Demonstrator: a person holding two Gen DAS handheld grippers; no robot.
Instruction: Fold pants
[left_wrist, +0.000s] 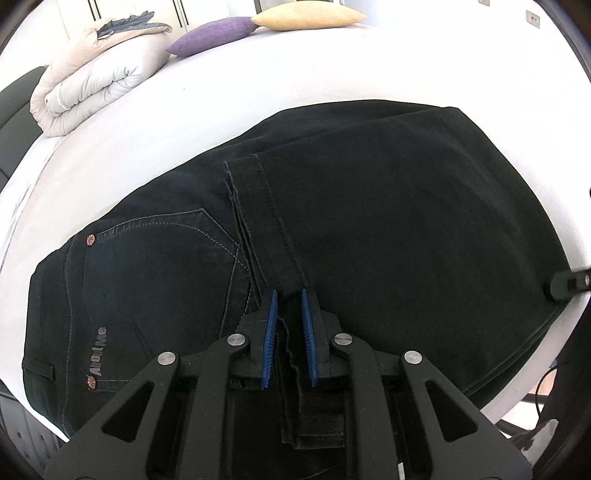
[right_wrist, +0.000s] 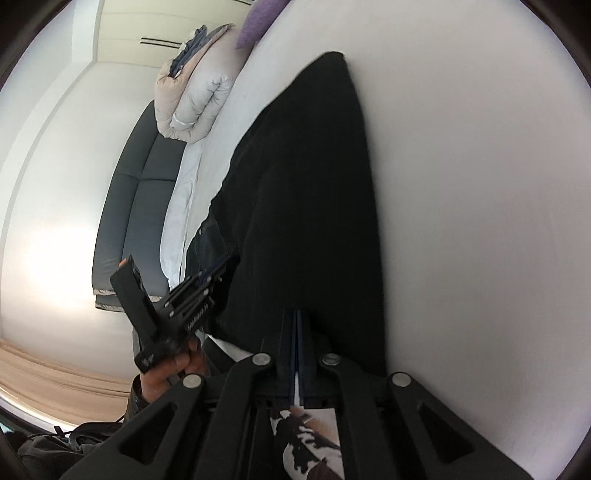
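Black pants (left_wrist: 369, 206) lie folded on the white bed (left_wrist: 258, 81), the leg hem laid over the seat with its back pocket and label. My left gripper (left_wrist: 288, 295) is over the near edge of the hem; its blue pads (left_wrist: 271, 332) stand slightly apart with a strip of hem fabric between them. In the right wrist view the pants (right_wrist: 306, 203) run away from me along the bed (right_wrist: 461, 221). My right gripper (right_wrist: 296, 314) has its fingers pressed together at the pants' near edge. The left gripper also shows there (right_wrist: 210, 275), held in a hand.
A rolled white duvet (left_wrist: 96, 81) lies at the bed's far left, with a purple cushion (left_wrist: 210, 35) and a yellow cushion (left_wrist: 310, 16) behind. A dark headboard (right_wrist: 136, 206) borders the bed. The right gripper's tip (left_wrist: 569, 282) touches the pants' right edge.
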